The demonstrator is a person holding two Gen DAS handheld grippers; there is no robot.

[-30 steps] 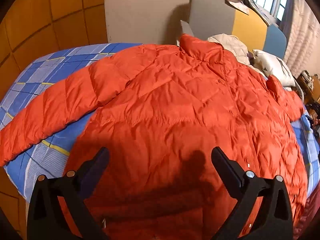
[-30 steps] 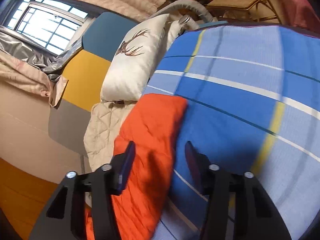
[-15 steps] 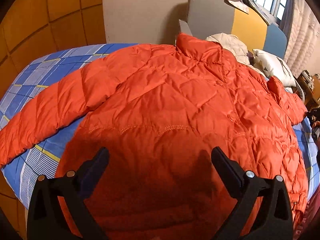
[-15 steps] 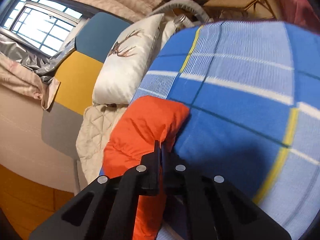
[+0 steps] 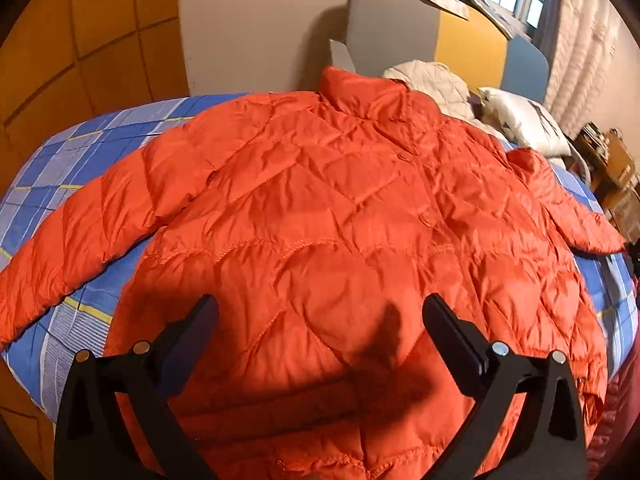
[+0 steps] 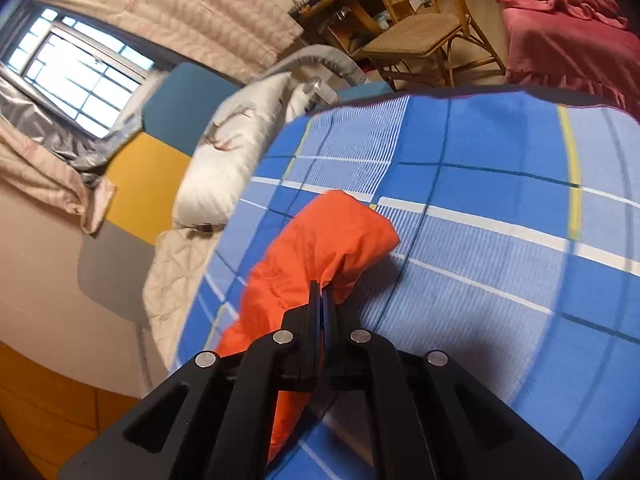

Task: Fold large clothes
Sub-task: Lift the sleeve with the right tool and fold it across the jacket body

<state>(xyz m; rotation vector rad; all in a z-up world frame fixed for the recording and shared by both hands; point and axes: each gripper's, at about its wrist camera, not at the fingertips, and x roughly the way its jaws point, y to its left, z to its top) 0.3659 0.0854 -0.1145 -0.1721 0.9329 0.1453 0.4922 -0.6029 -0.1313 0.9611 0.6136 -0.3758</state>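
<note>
An orange quilted puffer jacket [image 5: 340,220] lies spread front-up on a blue checked bed sheet [image 5: 60,160], collar toward the headboard, one sleeve [image 5: 80,220] stretched out to the left. My left gripper [image 5: 320,324] is open and empty above the jacket's lower body. In the right wrist view my right gripper [image 6: 322,292] is shut on the cuff end of the other orange sleeve [image 6: 328,240] and holds it lifted off the sheet [image 6: 480,240].
A grey, yellow and blue headboard [image 5: 440,40] stands at the back, with a beige quilt [image 5: 432,80] and a white pillow [image 5: 520,120]. A rattan chair [image 6: 420,28] and red bedding [image 6: 568,20] are beyond the bed's edge.
My right gripper closed on the sleeve end and lifted it, pulling it across the sheet. My left gripper stayed open, shifting slightly over the jacket.
</note>
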